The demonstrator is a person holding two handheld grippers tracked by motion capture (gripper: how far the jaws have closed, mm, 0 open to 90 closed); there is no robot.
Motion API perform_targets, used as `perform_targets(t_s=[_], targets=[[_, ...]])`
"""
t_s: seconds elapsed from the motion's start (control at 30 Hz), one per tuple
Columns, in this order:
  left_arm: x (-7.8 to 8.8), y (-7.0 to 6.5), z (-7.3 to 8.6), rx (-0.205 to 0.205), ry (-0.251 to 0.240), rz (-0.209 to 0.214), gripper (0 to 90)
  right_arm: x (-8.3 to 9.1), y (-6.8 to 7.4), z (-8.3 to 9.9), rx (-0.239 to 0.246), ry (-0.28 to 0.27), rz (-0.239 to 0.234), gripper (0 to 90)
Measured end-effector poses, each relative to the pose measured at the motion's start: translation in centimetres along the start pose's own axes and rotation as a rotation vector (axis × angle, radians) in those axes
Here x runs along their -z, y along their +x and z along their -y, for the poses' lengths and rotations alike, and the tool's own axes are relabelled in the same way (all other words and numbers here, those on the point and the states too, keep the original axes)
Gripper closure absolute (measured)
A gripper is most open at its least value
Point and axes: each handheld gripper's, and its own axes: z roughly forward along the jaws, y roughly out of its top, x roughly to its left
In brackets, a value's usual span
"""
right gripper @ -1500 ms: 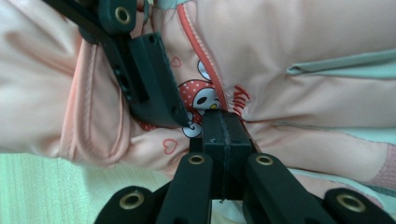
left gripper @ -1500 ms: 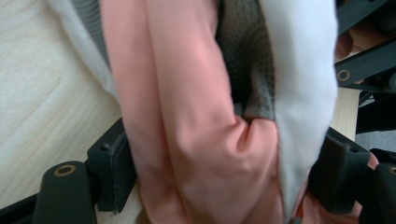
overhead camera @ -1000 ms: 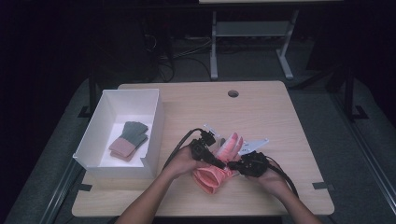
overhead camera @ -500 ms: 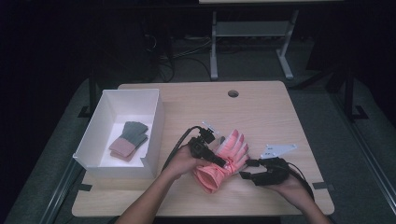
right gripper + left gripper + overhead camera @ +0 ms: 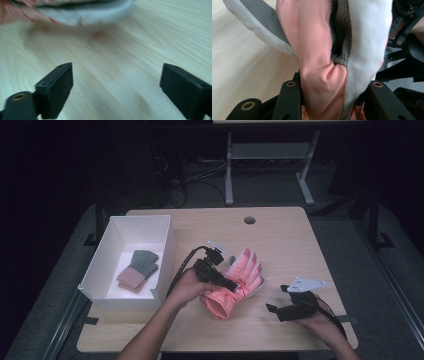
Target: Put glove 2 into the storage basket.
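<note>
A pink glove (image 5: 244, 269) with grey and white palm patches lies near the middle of the wooden table (image 5: 300, 240). My left gripper (image 5: 234, 285) is shut on it near the cuff; in the left gripper view the pink and white fabric (image 5: 322, 62) is bunched between the jaws of that gripper (image 5: 332, 92). My right gripper (image 5: 272, 308) sits low over the table, to the right of the glove and apart from it. Its jaws have just been opening and stand wide with only bare wood between them (image 5: 116, 85). The blurred edge of the glove (image 5: 87, 7) shows ahead of it.
A white open box (image 5: 167, 255) stands at the table's left side with a grey and pink glove (image 5: 139, 269) lying in it. A round cable hole (image 5: 249, 220) lies near the far edge. Metal stand legs (image 5: 229, 175) rise beyond the table.
My right gripper has let go of the pink glove, moved off to the right and opened its jaws. My left gripper has risen a little with the glove still in it.
</note>
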Motion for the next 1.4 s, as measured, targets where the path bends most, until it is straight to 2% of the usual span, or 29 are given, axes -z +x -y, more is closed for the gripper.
perform_targets(t_s=[0.07, 0.13, 0.17, 0.23, 0.3, 0.33, 0.37, 0.4, 0.47, 0.5, 0.53, 0.73, 0.77, 0.8, 0.83, 0.87, 0.9, 0.97, 1.0, 1.03, 1.1, 1.13, 1.23, 1.27, 1.4], targets=[[0.4, -0.1, -0.1, 0.003, -0.002, -0.007, 61.7, 0.0, 0.0, 0.0, -0.003, 0.005, 0.007, 9.5], [1.8, -0.4, -0.4, 0.000, -0.022, -0.022, 61.6, 0.0, -0.3, 0.0, -0.020, 0.019, 0.007, 9.5], [1.8, -0.4, -0.4, 0.000, -0.022, -0.022, 61.6, 0.0, -0.3, 0.0, -0.020, 0.019, 0.007, 9.5], [3.2, -0.5, -0.6, 0.000, -0.036, -0.041, 61.6, 0.0, -0.3, 0.0, -0.033, 0.032, 0.010, 9.3], [3.8, -0.6, -0.7, 0.004, -0.043, -0.044, 61.7, -0.1, -0.4, 0.1, -0.029, 0.036, 0.012, 9.0], [4.9, -0.7, -0.8, 0.003, -0.050, -0.053, 61.7, -0.2, -0.4, 0.1, -0.030, 0.044, 0.009, 8.3], [4.9, -0.7, -0.8, 0.003, -0.050, -0.053, 61.6, -0.2, -0.4, 0.1, -0.030, 0.044, 0.009, 8.3], [6.1, -0.8, -1.0, -0.001, -0.056, -0.068, 61.6, -0.2, -0.4, 0.1, -0.028, 0.048, 0.009, 8.1], [6.7, -0.8, -1.0, -0.004, -0.059, -0.076, 61.7, -0.2, -0.3, 0.1, -0.026, 0.046, 0.011, 8.2], [7.8, -0.8, -1.0, 0.002, -0.073, -0.092, 61.7, -0.3, -0.3, 0.1, -0.029, 0.043, 0.012, 8.1], [7.8, -0.8, -1.0, 0.002, -0.073, -0.092, 61.6, -0.3, -0.3, 0.1, -0.029, 0.043, 0.012, 8.1], [11.3, -0.7, -0.9, 0.014, -0.109, -0.122, 61.6, -0.3, -0.3, 0.1, -0.029, 0.045, 0.014, 8.1], [12.6, -0.6, -0.7, 0.022, -0.128, -0.133, 61.6, -0.3, -0.3, 0.1, -0.028, 0.046, 0.013, 8.1], [12.6, -0.6, -0.7, 0.022, -0.128, -0.133, 61.6, -0.3, -0.3, 0.1, -0.028, 0.046, 0.013, 8.1], [13.3, -0.5, -0.6, 0.025, -0.138, -0.139, 61.6, -0.3, -0.3, 0.1, -0.028, 0.048, 0.013, 8.1], [14.6, -0.3, -0.3, 0.045, -0.169, -0.151, 61.6, -0.3, -0.3, 0.0, -0.031, 0.050, 0.012, 8.1], [14.6, -0.3, -0.3, 0.045, -0.169, -0.151, 61.6, -0.3, -0.3, 0.0, -0.031, 0.050, 0.012, 8.1], [16.0, 0.1, 0.1, 0.059, -0.190, -0.168, 61.7, -0.4, -0.3, 0.0, -0.025, 0.049, 0.012, 8.1], [17.3, 0.6, 0.6, 0.074, -0.212, -0.182, 61.6, -0.4, -0.3, -0.1, -0.030, 0.048, 0.011, 8.1], [17.3, 0.6, 0.6, 0.074, -0.212, -0.182, 61.7, -0.4, -0.3, -0.1, -0.030, 0.048, 0.011, 8.1], [19.2, 1.5, 1.5, 0.105, -0.246, -0.202, 61.7, -0.5, -0.3, 0.0, -0.029, 0.056, 0.013, 8.1], [19.2, 1.5, 1.5, 0.105, -0.246, -0.202, 61.7, -0.5, -0.3, 0.0, -0.029, 0.056, 0.013, 8.1], [21.5, 2.6, 2.9, 0.151, -0.284, -0.231, 61.7, -0.5, -0.3, 0.0, -0.037, 0.052, 0.014, 8.1], [21.5, 2.6, 2.9, 0.151, -0.284, -0.231, 61.7, -0.5, -0.3, 0.0, -0.037, 0.052, 0.014, 8.1], [23.3, 3.7, 4.3, 0.189, -0.305, -0.254, 61.7, -0.5, -0.3, 0.0, -0.039, 0.052, 0.018, 8.1]])
